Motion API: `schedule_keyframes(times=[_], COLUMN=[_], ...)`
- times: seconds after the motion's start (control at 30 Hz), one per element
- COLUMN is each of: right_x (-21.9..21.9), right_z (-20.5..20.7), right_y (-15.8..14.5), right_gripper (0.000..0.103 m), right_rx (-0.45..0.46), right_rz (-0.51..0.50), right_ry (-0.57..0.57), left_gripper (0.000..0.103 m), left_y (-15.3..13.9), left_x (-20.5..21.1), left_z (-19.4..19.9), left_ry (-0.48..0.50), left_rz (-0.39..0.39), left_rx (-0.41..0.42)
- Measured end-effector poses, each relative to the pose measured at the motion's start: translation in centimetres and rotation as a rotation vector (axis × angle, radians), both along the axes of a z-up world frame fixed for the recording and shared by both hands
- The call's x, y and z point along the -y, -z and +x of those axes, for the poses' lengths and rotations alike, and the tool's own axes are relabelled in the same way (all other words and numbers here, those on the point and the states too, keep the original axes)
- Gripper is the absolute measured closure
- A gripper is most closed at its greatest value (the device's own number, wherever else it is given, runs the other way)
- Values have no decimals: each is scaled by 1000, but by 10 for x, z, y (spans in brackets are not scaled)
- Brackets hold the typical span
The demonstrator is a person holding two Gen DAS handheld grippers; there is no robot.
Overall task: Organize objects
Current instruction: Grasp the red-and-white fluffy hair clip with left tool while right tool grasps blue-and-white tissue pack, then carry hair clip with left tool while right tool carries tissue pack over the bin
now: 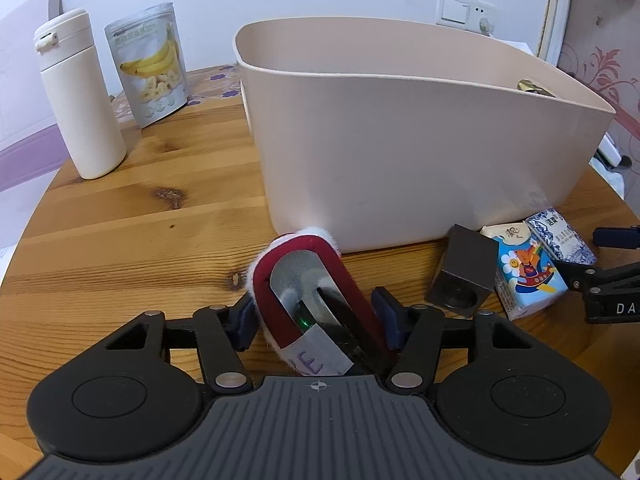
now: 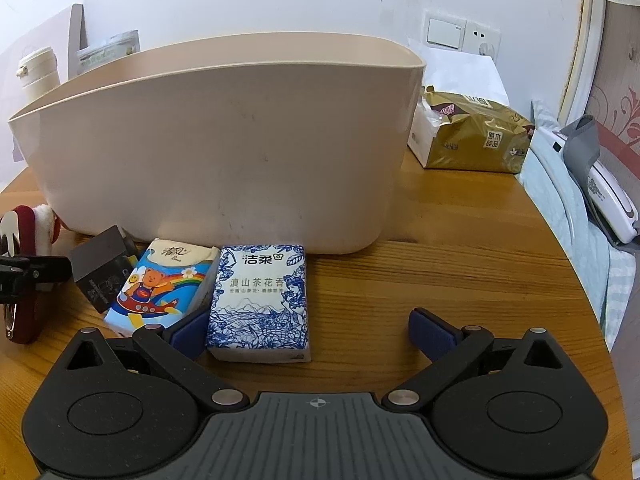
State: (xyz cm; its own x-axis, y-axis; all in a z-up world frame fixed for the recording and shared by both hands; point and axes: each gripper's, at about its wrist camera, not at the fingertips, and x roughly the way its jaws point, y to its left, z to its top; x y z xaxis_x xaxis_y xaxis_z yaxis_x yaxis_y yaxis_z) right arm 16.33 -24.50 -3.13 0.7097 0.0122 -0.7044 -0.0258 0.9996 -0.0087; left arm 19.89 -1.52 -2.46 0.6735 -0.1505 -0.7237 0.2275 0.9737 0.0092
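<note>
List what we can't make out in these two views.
- Bin interior: both views, hidden by its near wall; only a gold scrap peeks over the rim in the left view.
- Red clip: right view, cut off by the left edge.
- Dark box label: right view, too small.
- Left tool contact with the clip: left view, unclear on the right pad.

beige bin (image 1: 400,152), red white-trimmed clip (image 1: 312,280), perhaps blue-floral tissue pack (image 2: 262,300)
</note>
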Motion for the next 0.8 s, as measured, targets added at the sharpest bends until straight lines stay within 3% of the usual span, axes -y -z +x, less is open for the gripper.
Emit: schedule_keyframes(times=[0.27,0.47,0.8], right_x=[-8,-17,-10], right_z=[0,-4,-17], right_y=[-5,-9,-10], right_gripper=[29,58,60], right_rx=[10,14,3], right_rz=[-1,1,4], right_ry=[-43,-87,-83], left_gripper=[49,53,54], left_y=[-1,-4,-9], left_x=[1,-1,-3], left_z=[-6,-9,-25], left_ry=[13,29,40], left_rz=[-4,-31,-55], left_rx=[2,-10,-8])
